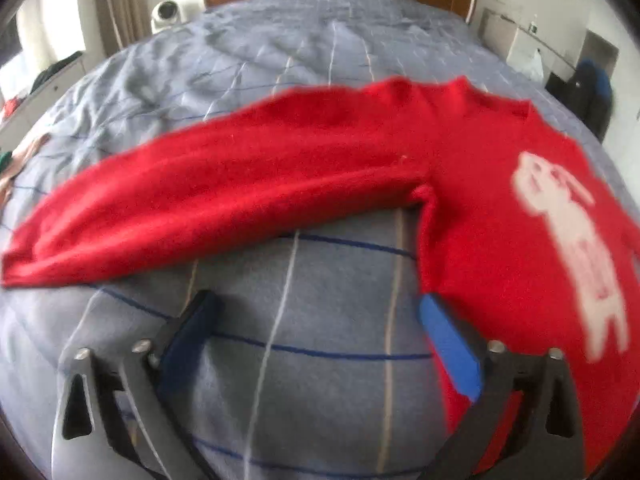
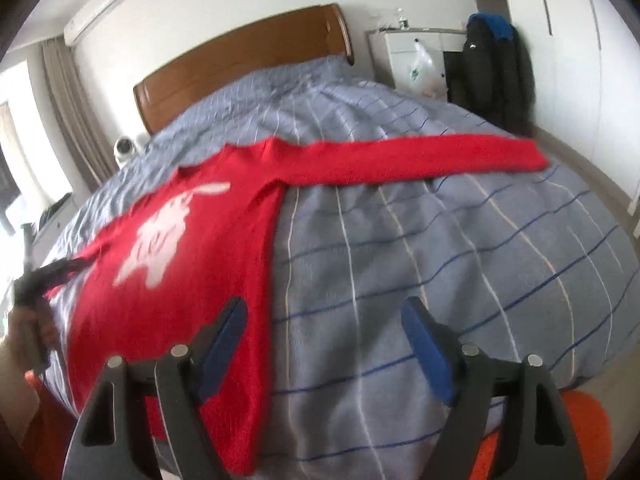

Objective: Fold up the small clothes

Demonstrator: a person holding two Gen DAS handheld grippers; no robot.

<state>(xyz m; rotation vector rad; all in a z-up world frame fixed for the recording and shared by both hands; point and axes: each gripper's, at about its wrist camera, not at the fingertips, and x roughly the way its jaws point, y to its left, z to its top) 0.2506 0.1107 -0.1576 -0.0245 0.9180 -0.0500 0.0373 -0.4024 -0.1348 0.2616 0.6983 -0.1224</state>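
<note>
A red sweater [image 1: 500, 208] with a white figure on its front lies flat on the blue-grey striped duvet [image 1: 304, 312]. In the left wrist view one sleeve [image 1: 208, 192] stretches out to the left. My left gripper [image 1: 316, 304] is open over bare duvet just below that sleeve, its right finger beside the sweater's side edge. In the right wrist view the sweater's body [image 2: 180, 248] lies at the left and the other sleeve [image 2: 420, 160] reaches right. My right gripper [image 2: 325, 306] is open, its left finger over the sweater's side edge, nothing pinched.
A wooden headboard [image 2: 240, 56] closes the far end of the bed. A white round camera [image 2: 124, 148] sits at the bed's left. A white cabinet [image 2: 412, 48] and a dark hanging jacket [image 2: 496, 72] stand at the right. An orange thing [image 2: 580, 432] lies below the bed's near edge.
</note>
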